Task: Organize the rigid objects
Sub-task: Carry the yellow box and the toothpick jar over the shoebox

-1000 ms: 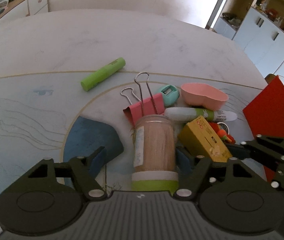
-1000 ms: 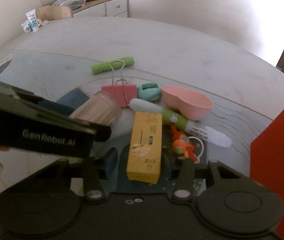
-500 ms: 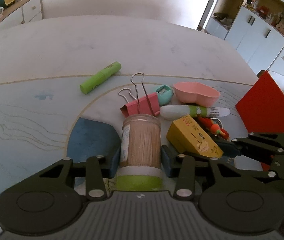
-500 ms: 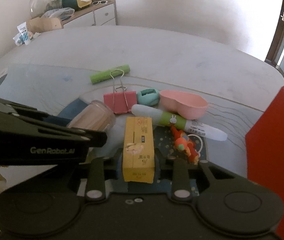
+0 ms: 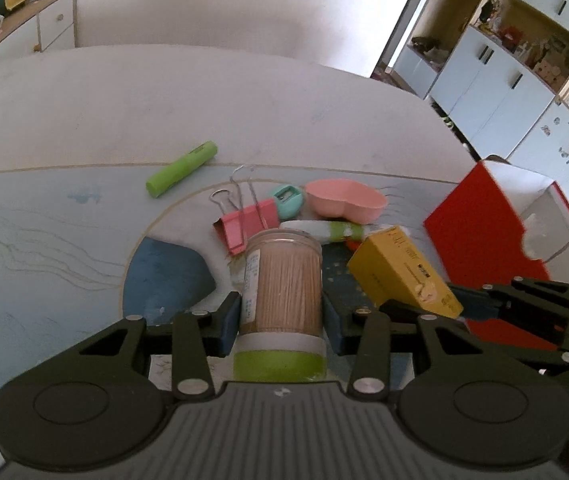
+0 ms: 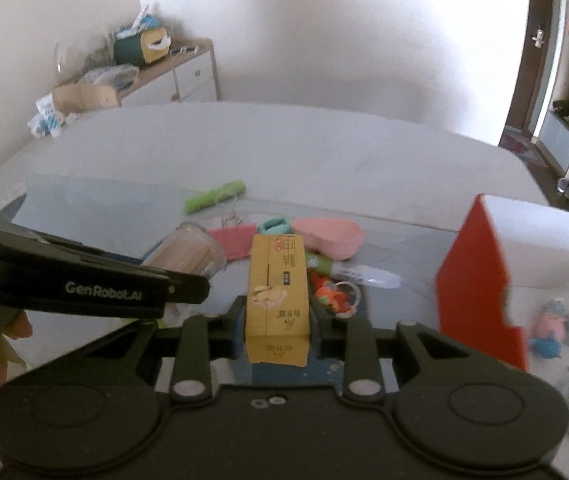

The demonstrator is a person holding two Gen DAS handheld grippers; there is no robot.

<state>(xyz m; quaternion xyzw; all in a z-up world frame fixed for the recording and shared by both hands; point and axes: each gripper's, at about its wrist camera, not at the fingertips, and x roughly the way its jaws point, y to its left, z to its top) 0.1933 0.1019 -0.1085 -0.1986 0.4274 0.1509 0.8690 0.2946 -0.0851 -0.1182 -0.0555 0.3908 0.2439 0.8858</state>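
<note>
While the left gripper (image 5: 280, 316) has its fingers clamped on the toothpick jar (image 5: 282, 280) and the right gripper (image 6: 276, 322) on the yellow box (image 6: 277, 280), both over the tabletop (image 5: 164, 112), unsorted items remain: highlighter (image 5: 182, 169), binder clip (image 5: 249, 222), sharpener (image 5: 287, 199), pink dish (image 5: 344, 200).

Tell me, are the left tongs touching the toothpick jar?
Touching. The left wrist view shows the left tongs with both blue pads pressed against the sides of the toothpick jar.

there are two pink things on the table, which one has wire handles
The pink binder clip, lying beside the toothpick jar. The other, a pink heart-shaped dish, has none.
</note>
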